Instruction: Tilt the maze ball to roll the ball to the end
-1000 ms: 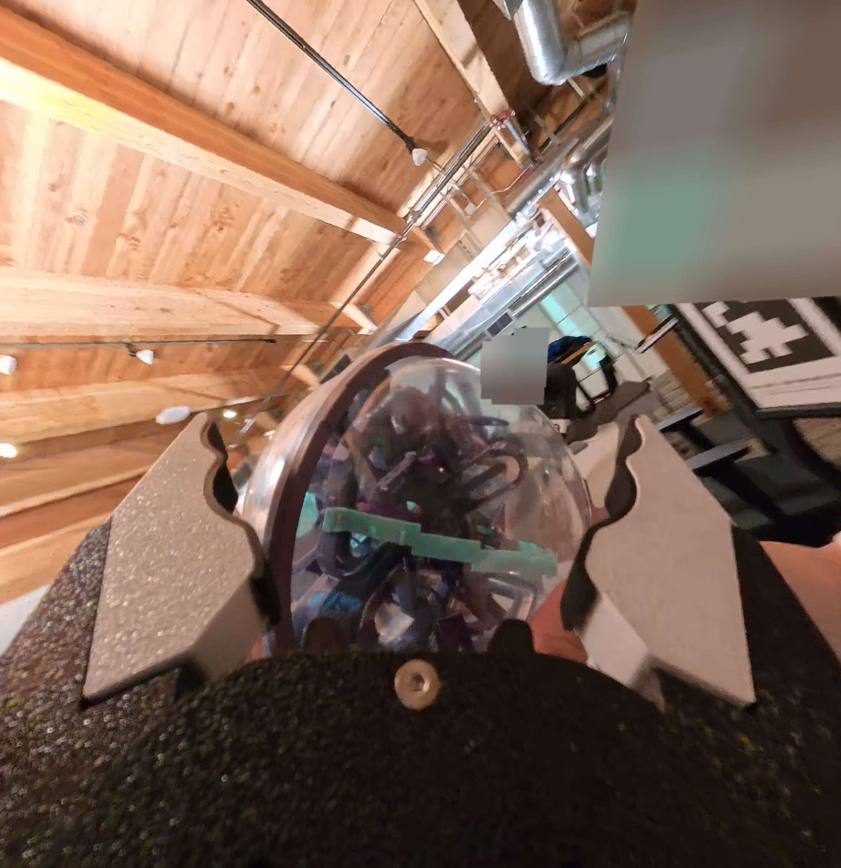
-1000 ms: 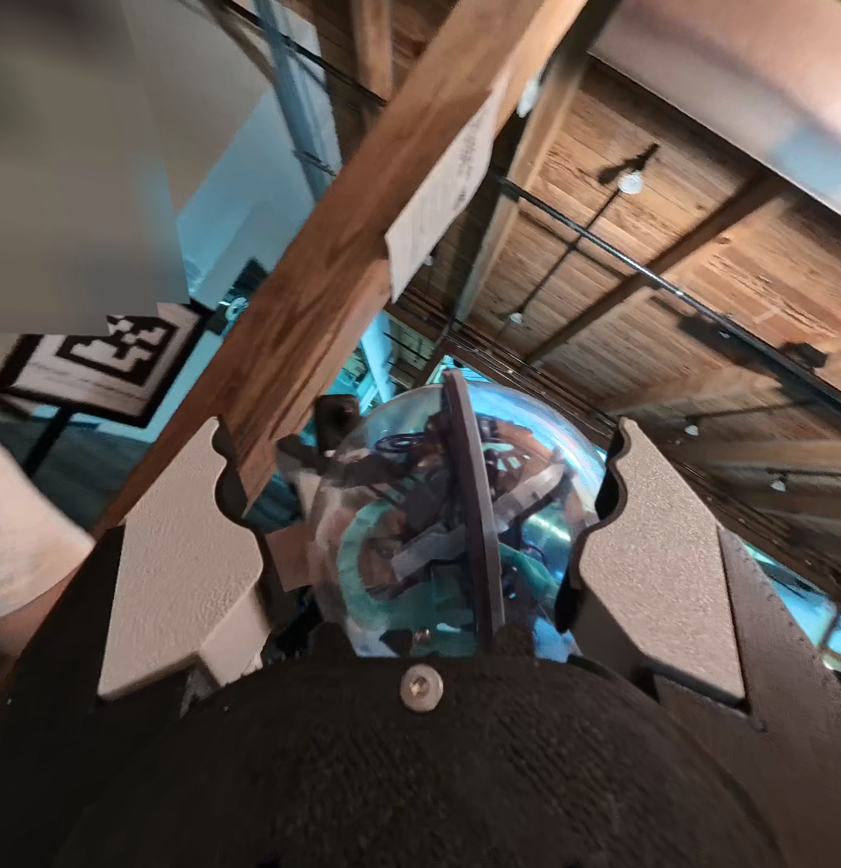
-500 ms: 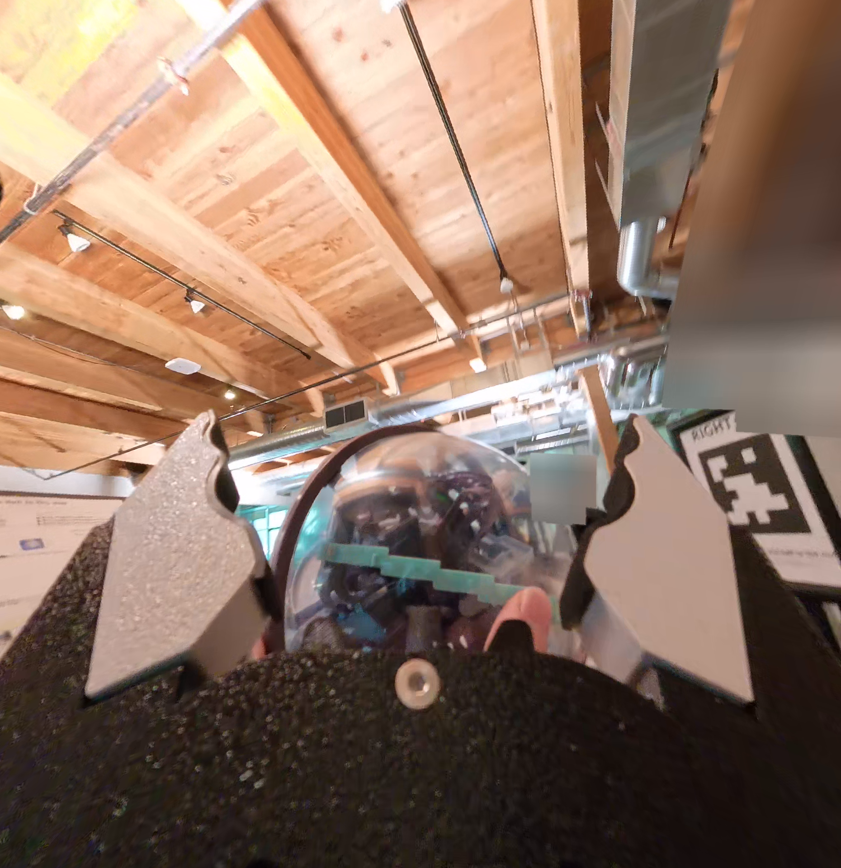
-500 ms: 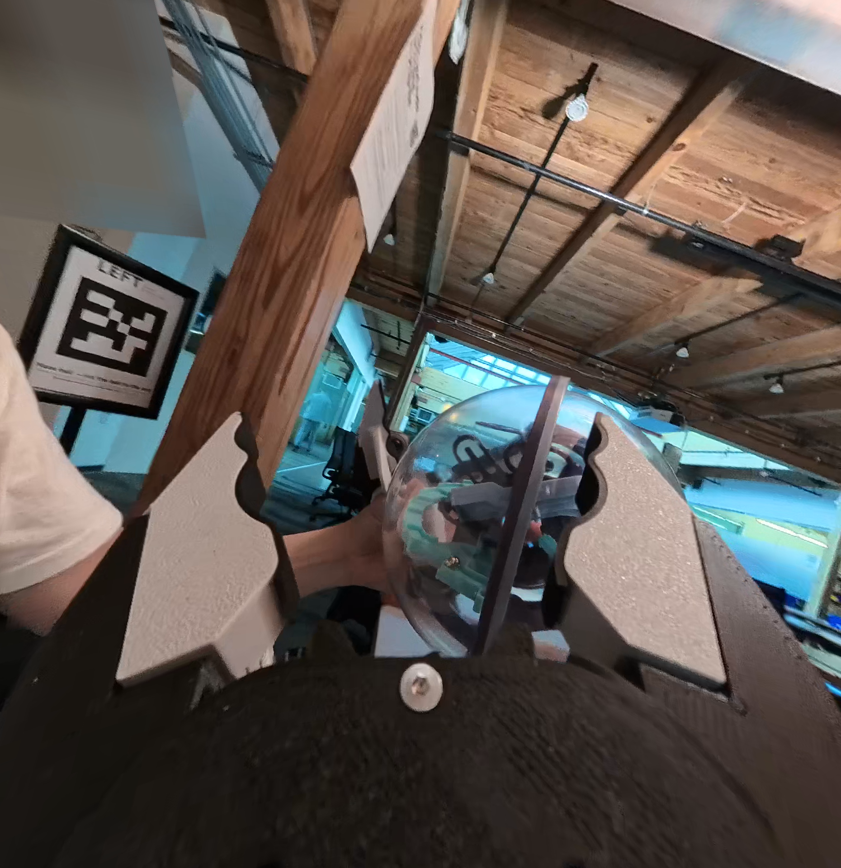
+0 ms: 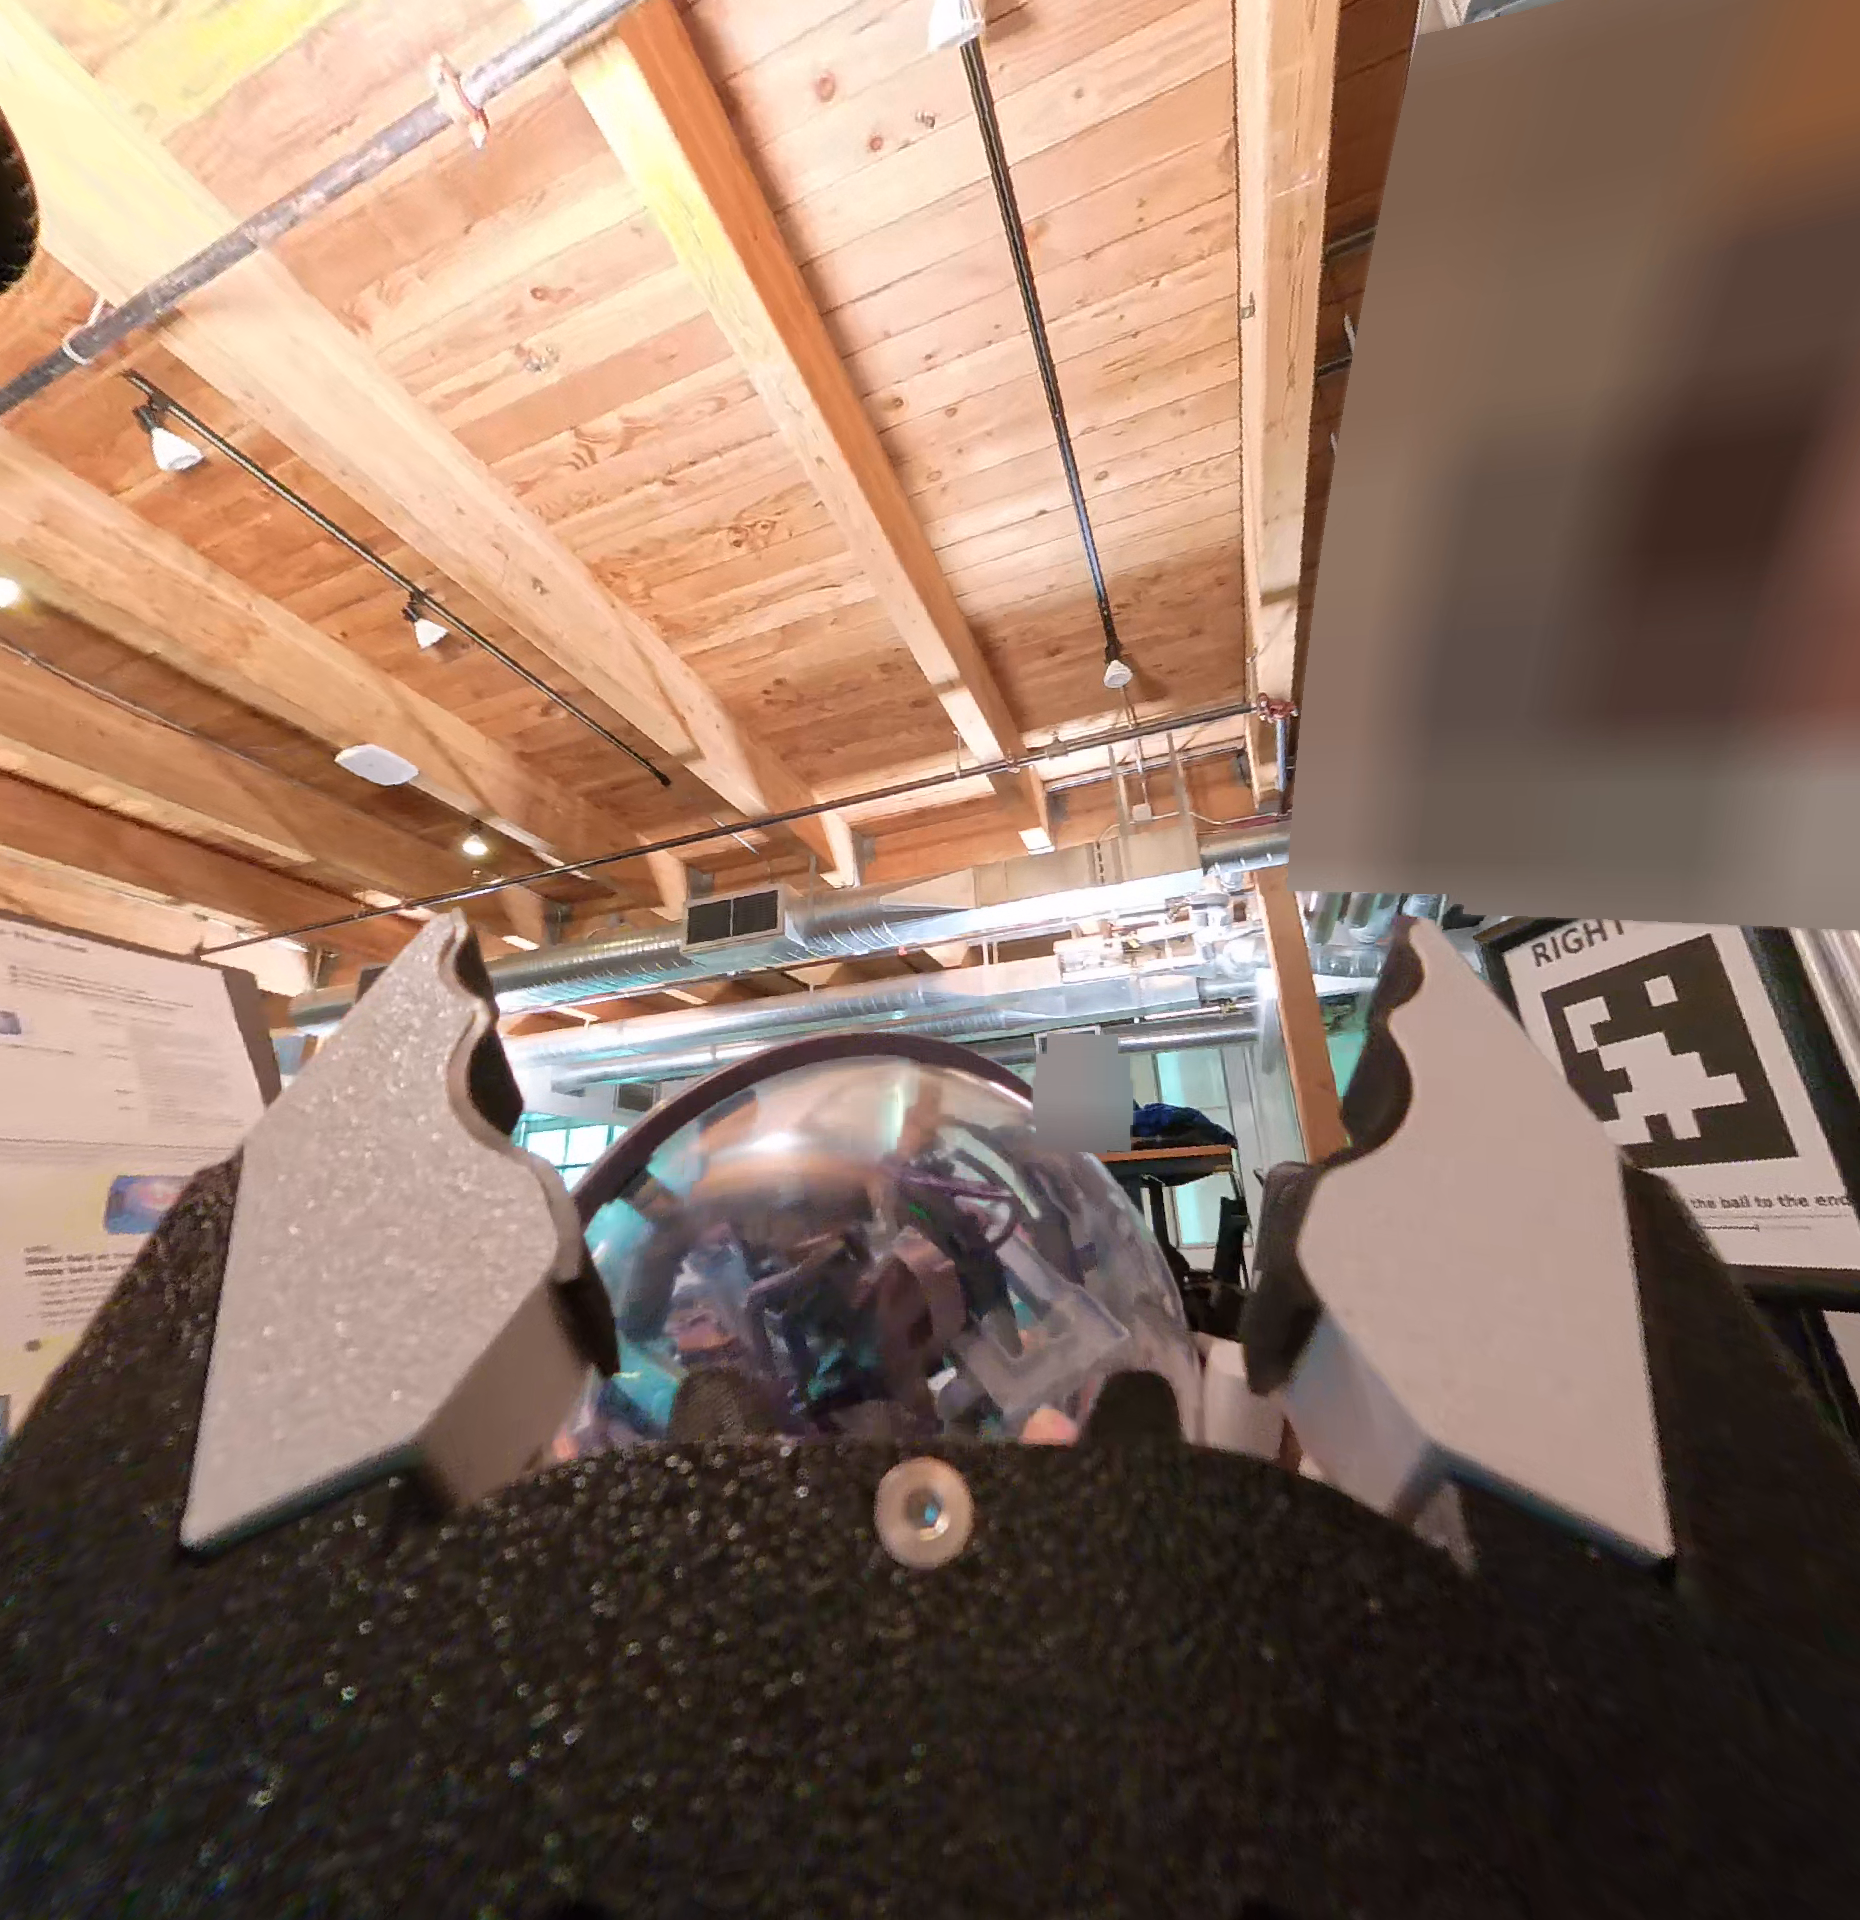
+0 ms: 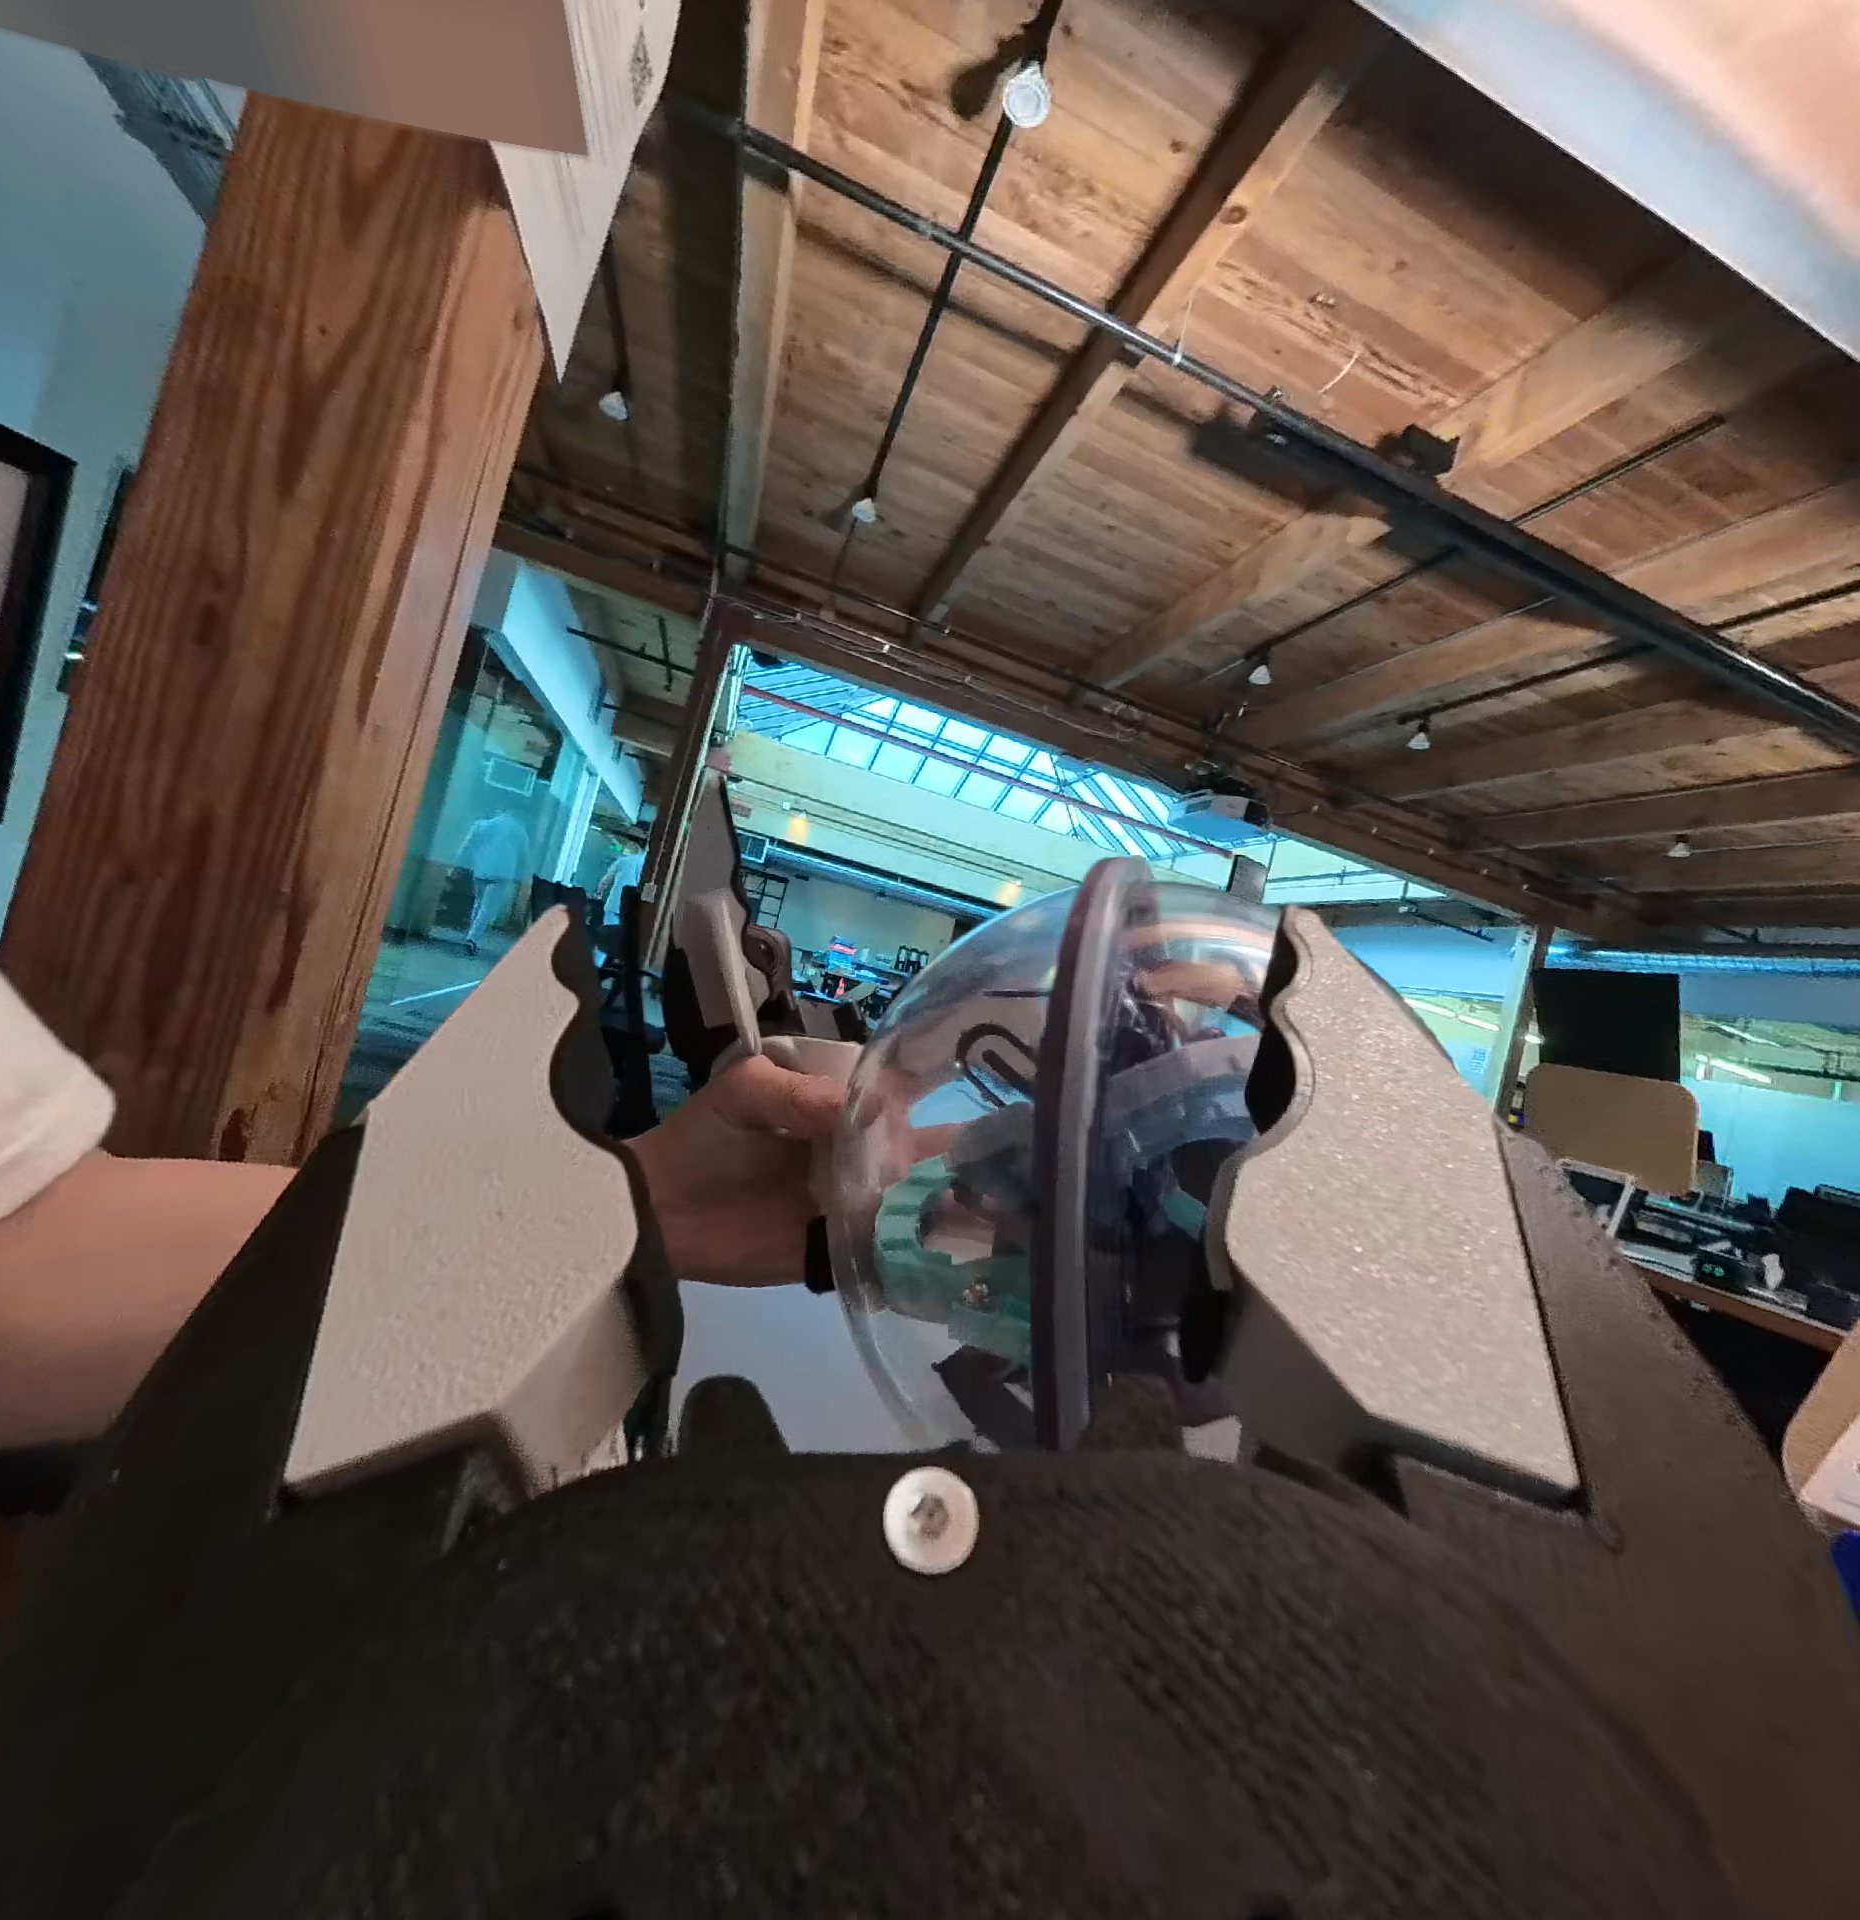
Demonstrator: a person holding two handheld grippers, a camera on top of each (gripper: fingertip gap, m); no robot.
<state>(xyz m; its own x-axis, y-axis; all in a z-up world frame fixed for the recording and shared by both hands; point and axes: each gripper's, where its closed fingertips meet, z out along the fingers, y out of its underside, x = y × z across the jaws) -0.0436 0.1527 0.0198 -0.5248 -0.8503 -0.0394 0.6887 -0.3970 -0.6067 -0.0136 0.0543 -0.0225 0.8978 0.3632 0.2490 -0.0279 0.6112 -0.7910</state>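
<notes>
**Clear maze ball held up under a wooden ceiling**

Wooden ceiling planks and beams (image 5: 697, 436) fill the background of both wrist views, with black lighting rails and silver ventilation pipes (image 5: 905, 935) below them. Both cameras look steeply upward.

In the left wrist view, the transparent plastic maze ball with a dark ring around its middle (image 5: 884, 1247) sits low between the two grey fingers of the left gripper (image 5: 931, 1049). The left finger (image 5: 386, 1226) lies against the ball's ring side. The right finger (image 5: 1466, 1247) stands just beside the ball, and whether it touches the shell cannot be told. The jaws are spread wide around the ball. To the right of the ball a framed black-and-white marker card (image 5: 1653, 1060) hangs, and to the left of it a white poster (image 5: 84, 1049).

In the right wrist view, the same ball (image 6: 967, 1164) is close to the right finger (image 6: 1362, 1195) of the right gripper (image 6: 926, 935), and that finger seems to rest on it. The left finger (image 6: 490, 1195) is well apart from the ball, so this gripper is not clamped on it. Left of the ball, a person's hand (image 6: 739, 1174) on the other gripper's handle touches the shell. A thick wooden post (image 6: 271, 623) rises further left of the ball.
</notes>
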